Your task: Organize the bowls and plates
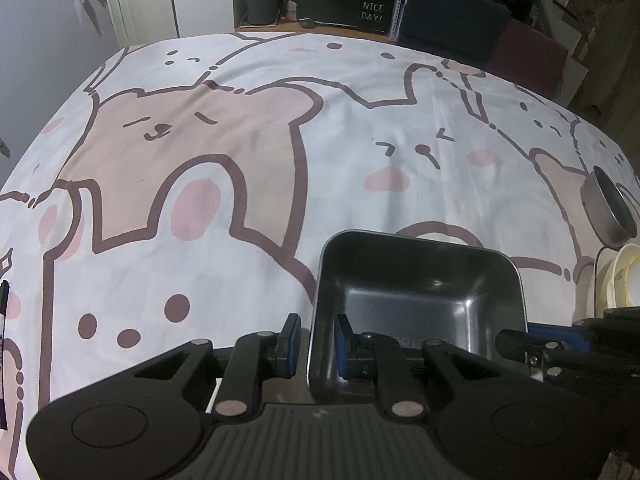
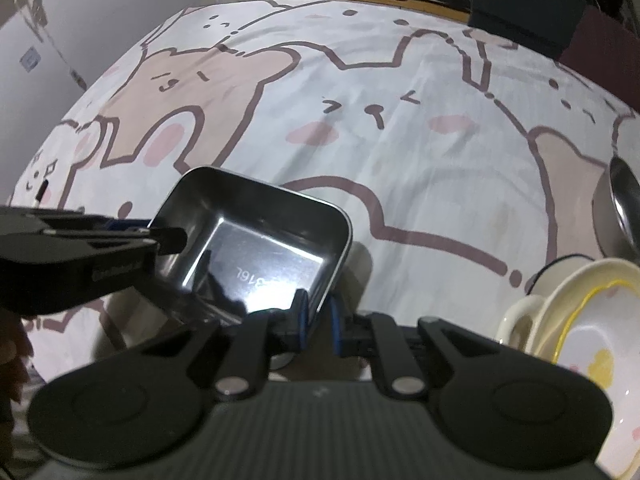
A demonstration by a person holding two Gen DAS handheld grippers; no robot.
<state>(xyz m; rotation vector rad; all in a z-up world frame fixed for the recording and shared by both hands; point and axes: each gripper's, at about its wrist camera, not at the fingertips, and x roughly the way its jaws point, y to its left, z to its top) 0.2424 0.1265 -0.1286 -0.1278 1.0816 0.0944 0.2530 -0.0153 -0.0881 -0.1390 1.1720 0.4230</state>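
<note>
A square stainless steel tray point(image 1: 420, 296) is held over the cartoon-print tablecloth point(image 1: 240, 160). My left gripper point(image 1: 318, 346) is shut on the tray's left wall, one pad inside and one outside. In the right wrist view my right gripper point(image 2: 318, 322) is shut on the near right wall of the same tray point(image 2: 256, 240); the left gripper point(image 2: 120, 240) reaches in from the left onto its rim. A round steel bowl point(image 1: 608, 208) sits at the right, also in the right wrist view point(image 2: 616, 216). Cream plates and a bowl point(image 2: 580, 320) are stacked at the near right.
The tablecloth point(image 2: 360, 100) covers the whole table. A dark chair point(image 1: 452, 20) and a maroon one stand beyond the far edge. A cupboard, a bin and a chalkboard sign point(image 1: 374, 2) lie further back. The cream stack shows at the far right of the left wrist view point(image 1: 620, 280).
</note>
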